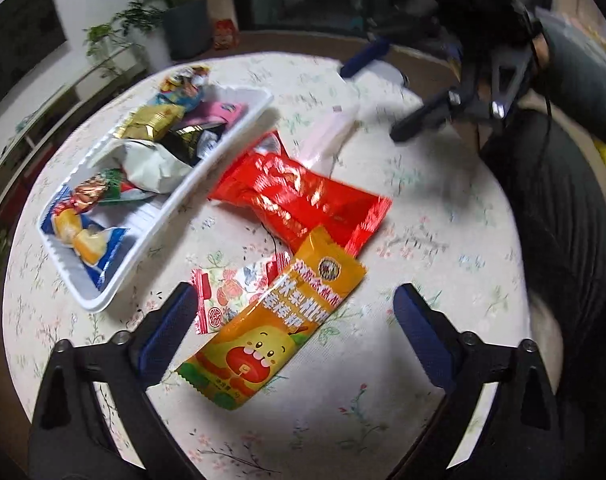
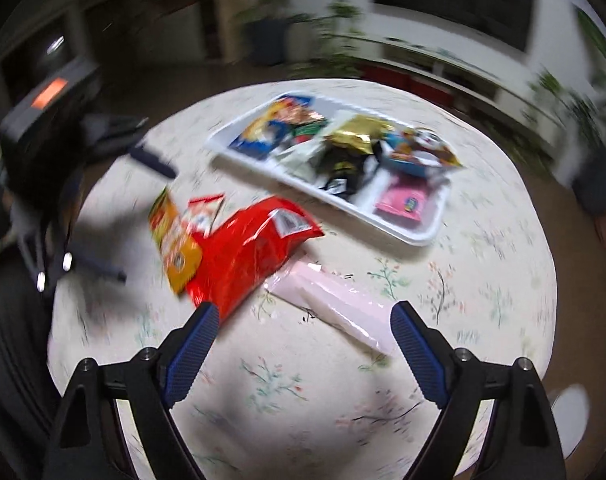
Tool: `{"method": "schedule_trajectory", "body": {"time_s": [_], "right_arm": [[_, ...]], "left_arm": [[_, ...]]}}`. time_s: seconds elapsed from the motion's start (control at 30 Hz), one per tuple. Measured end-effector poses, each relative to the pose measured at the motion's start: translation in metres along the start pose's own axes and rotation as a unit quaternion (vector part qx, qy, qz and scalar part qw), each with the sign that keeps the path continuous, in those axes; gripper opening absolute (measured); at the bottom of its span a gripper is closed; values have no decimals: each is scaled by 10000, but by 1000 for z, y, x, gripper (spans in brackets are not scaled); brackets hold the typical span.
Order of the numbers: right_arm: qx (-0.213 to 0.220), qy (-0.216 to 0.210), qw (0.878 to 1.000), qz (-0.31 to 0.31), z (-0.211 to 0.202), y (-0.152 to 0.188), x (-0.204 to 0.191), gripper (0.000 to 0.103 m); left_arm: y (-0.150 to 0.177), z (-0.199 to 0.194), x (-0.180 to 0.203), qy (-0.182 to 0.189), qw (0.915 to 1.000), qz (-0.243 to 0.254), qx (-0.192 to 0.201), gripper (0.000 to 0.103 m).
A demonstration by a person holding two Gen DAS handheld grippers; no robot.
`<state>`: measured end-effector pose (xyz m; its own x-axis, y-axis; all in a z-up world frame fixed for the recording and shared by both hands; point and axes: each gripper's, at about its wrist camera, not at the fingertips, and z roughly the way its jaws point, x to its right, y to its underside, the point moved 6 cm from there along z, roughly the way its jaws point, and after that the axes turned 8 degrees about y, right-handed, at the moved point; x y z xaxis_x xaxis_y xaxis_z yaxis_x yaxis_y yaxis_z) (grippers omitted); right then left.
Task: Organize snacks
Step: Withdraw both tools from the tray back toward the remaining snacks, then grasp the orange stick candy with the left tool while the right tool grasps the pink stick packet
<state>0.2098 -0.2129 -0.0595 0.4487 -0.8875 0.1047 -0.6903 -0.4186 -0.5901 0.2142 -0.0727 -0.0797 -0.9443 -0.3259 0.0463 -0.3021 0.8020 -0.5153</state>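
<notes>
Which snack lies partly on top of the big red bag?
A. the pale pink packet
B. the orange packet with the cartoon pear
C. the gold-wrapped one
B: the orange packet overlaps one end of the red bag on the table, outside the white tray.

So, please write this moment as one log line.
left gripper open, over orange packet | right gripper open, empty | four packets outside tray
</notes>
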Motion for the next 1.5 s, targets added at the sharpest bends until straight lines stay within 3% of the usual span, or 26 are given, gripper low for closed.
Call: {"method": "schedule_trajectory", "body": {"time_s": [0.03, 0.1, 0.33, 0.47, 0.6, 1.03, 1.37, 1.5], "right_arm": [[5, -25, 9999, -117, 2, 0, 1, 88], [-33, -122, 9997, -194, 7, -1, 5, 88], [-170, -202, 9996, -21, 30, 0, 19, 87], [-209, -199, 9996, -50, 36, 5, 19, 87], [-247, -156, 9993, -243, 38, 8, 15, 87], [-183, -415, 9900, -1339, 34, 2, -5, 87], [-625, -441, 9817, -1742, 63, 1, -4, 84], [-761, -508, 9803, -1752, 72, 2, 1, 81]], "left_arm": [[1, 5, 0, 35, 9999, 82, -115, 85], [2, 13, 0, 142, 9993, 204, -279, 63], [9, 18, 2, 123, 9990, 248, -349, 54], [17, 16, 11, 49, 9988, 245, -426, 53], [33, 20, 23, 34, 9967, 281, -756, 53], [49, 13, 14, 252, 9926, -622, -1012, 53], [43, 12, -1, 347, 9883, -1100, -996, 53], [45, 9, 2, 256, 9893, -1051, -977, 53]]}}
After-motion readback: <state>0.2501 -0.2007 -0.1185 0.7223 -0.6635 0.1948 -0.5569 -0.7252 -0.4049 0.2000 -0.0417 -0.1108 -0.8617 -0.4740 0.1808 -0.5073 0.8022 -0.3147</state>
